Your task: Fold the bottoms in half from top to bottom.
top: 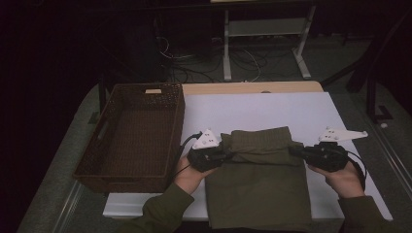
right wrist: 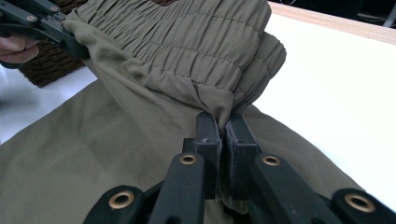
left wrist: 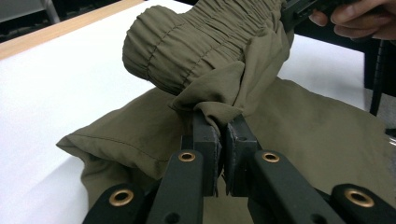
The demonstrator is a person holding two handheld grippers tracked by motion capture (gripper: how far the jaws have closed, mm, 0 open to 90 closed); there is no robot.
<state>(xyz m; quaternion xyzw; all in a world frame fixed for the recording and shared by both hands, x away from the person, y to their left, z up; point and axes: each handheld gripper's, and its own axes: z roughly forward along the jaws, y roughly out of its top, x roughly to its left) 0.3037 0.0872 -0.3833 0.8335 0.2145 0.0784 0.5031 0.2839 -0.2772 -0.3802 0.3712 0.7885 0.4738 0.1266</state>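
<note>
Trousers point(top: 260, 182), olive green, lie folded on the white table point(top: 272, 109) near its front edge, between the middle and the right corner, with their lower end cut off at the bottom of the high view. The gathered waistband point(top: 260, 141) is lifted and folded back over the rest. The left gripper point(top: 224, 154) has its jaws clamped on the waistband's left corner point(left wrist: 219, 109); the right gripper point(top: 294, 149) has its jaws clamped on the right corner point(right wrist: 219, 109). One woven basket point(top: 133, 133), dark brown, stands at the table's left edge, just beside the left gripper and close to the trousers' left side. Beyond the table's far edge a white table frame point(top: 265, 36) and loose cables point(top: 204, 63) sit on the dark floor; that part is too dim to make out further. Two hands point(top: 187, 174) hold the two grippers, with green sleeves point(top: 160, 211) cut off at the bottom.
</note>
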